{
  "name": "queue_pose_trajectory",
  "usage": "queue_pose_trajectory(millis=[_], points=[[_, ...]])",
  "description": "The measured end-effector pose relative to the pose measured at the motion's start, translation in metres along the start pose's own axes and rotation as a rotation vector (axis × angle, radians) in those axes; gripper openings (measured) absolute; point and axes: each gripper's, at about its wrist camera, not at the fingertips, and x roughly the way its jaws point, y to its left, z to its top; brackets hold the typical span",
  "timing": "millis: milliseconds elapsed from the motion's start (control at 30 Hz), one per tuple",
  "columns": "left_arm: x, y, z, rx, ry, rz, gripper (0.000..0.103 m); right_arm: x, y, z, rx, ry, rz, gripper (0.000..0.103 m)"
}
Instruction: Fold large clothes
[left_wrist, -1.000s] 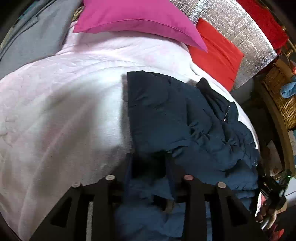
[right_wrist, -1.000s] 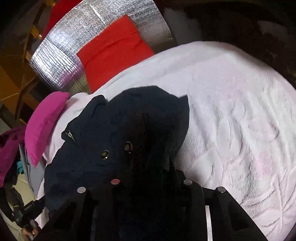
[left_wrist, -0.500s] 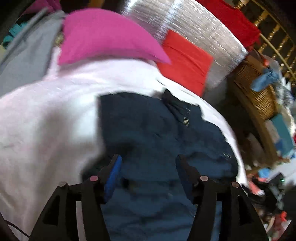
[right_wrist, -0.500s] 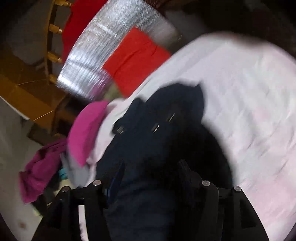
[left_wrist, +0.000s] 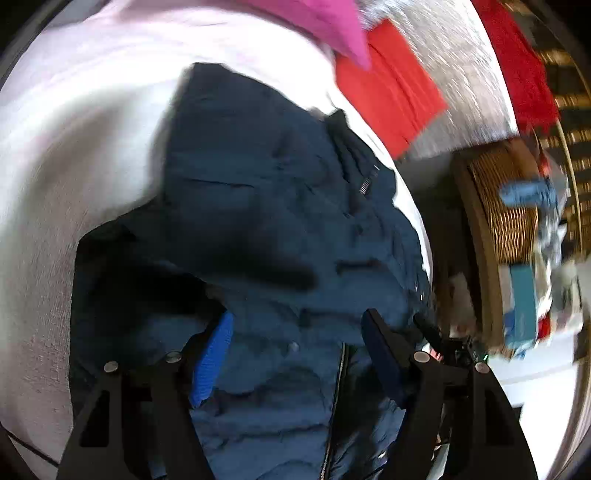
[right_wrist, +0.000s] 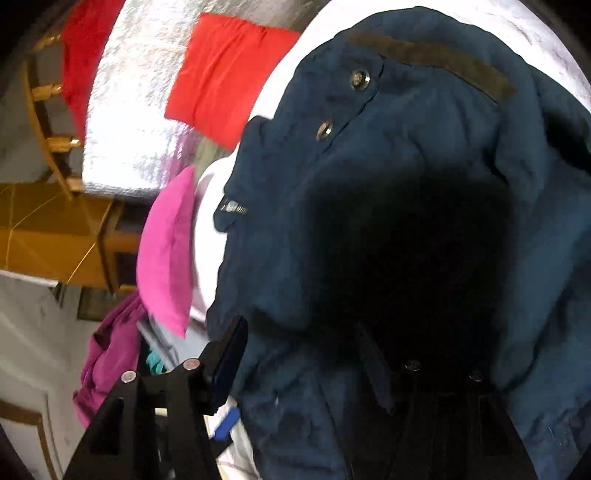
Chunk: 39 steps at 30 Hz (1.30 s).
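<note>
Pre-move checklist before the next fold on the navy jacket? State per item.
1. Dark navy padded jacket lies on the white textured bedspread: ok.
2. Left gripper released: ok, jaws opening, fabric between them but not pinched.
3. Right gripper released: cannot tell, one finger shows, the other is lost against dark fabric.
4. Jacket flat and smooth: not ok, bunched and creased.
5. Magenta pillow and red cushion apart from jacket: ok.
</note>
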Motion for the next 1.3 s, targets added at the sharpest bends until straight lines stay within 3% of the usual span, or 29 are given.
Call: queue_pose_trajectory(millis=[100, 167, 233, 267, 300, 367, 400, 467, 533, 633, 733, 800, 833, 867, 900, 933, 1200, 1233, 1267, 1300], points=[[-0.004, 0.008, 0.002, -0.045, -0.046, -0.044, 0.071, 0.003, -0.005, 0.007, 0.060, -0.018, 0.013, 0.064], [-0.004, 0.010, 0.004, -0.050, -0.068, -0.074, 0.071, 0.003, -0.003, 0.009, 0.051, -0.032, 0.006, 0.045], [0.000, 0.011, 0.004, -0.064, -0.067, -0.112, 0.054, 0.002, 0.005, 0.011, 0.000, -0.049, -0.026, 0.033], [0.001, 0.012, 0.005, -0.066, -0.067, -0.118, 0.037, 0.000, 0.010, 0.011, -0.034, -0.058, -0.042, 0.028], [0.002, 0.011, 0.005, -0.055, -0.077, -0.117, 0.028, -0.003, 0.015, 0.010, -0.067, -0.068, -0.055, 0.026], [0.001, 0.007, 0.004, -0.029, -0.104, -0.119, 0.013, -0.008, 0.025, 0.009, -0.116, -0.090, -0.055, 0.021], [-0.001, 0.004, 0.003, -0.020, -0.117, -0.126, 0.011, -0.013, 0.031, 0.008, -0.149, -0.108, -0.045, 0.021], [-0.009, -0.007, 0.002, 0.021, -0.163, -0.166, 0.011, -0.023, 0.042, 0.004, -0.229, -0.148, -0.017, 0.020], [-0.014, -0.016, 0.002, 0.061, -0.178, -0.120, 0.011, -0.023, 0.043, 0.001, -0.285, -0.160, -0.047, 0.020], [-0.002, -0.007, 0.002, 0.021, -0.098, -0.021, 0.011, -0.011, 0.022, 0.004, -0.241, -0.095, -0.110, 0.020], [0.004, -0.002, 0.001, 0.001, -0.046, 0.014, 0.012, -0.011, 0.006, 0.006, -0.139, -0.055, -0.057, 0.024], [-0.004, -0.003, 0.000, 0.012, -0.061, 0.002, 0.021, -0.015, -0.002, 0.006, -0.084, -0.041, -0.018, 0.033], [-0.009, -0.004, 0.001, 0.012, -0.073, -0.004, 0.026, -0.017, -0.003, 0.004, -0.064, -0.035, 0.011, 0.048], [-0.014, -0.004, 0.001, 0.005, -0.080, -0.010, 0.042, -0.018, -0.001, 0.002, -0.057, -0.030, 0.038, 0.073], [-0.019, -0.003, 0.003, -0.011, -0.087, -0.017, 0.061, -0.018, 0.002, -0.001, -0.057, -0.028, 0.051, 0.082], [-0.025, 0.001, 0.005, -0.033, -0.097, -0.028, 0.066, -0.018, 0.008, -0.005, -0.068, -0.025, 0.065, 0.084], [-0.027, 0.030, 0.017, -0.101, -0.127, 0.018, 0.066, 0.035, 0.035, -0.015, -0.067, 0.039, -0.006, 0.084], [-0.024, 0.030, 0.018, -0.096, -0.126, 0.017, 0.066, 0.043, 0.036, -0.016, -0.048, 0.040, -0.015, 0.077], [-0.021, 0.029, 0.018, -0.083, -0.126, 0.013, 0.064, 0.047, 0.037, -0.016, -0.051, 0.037, -0.033, 0.058], [-0.019, 0.028, 0.018, -0.066, -0.125, 0.012, 0.057, 0.051, 0.040, -0.017, -0.069, 0.043, -0.042, 0.048]])
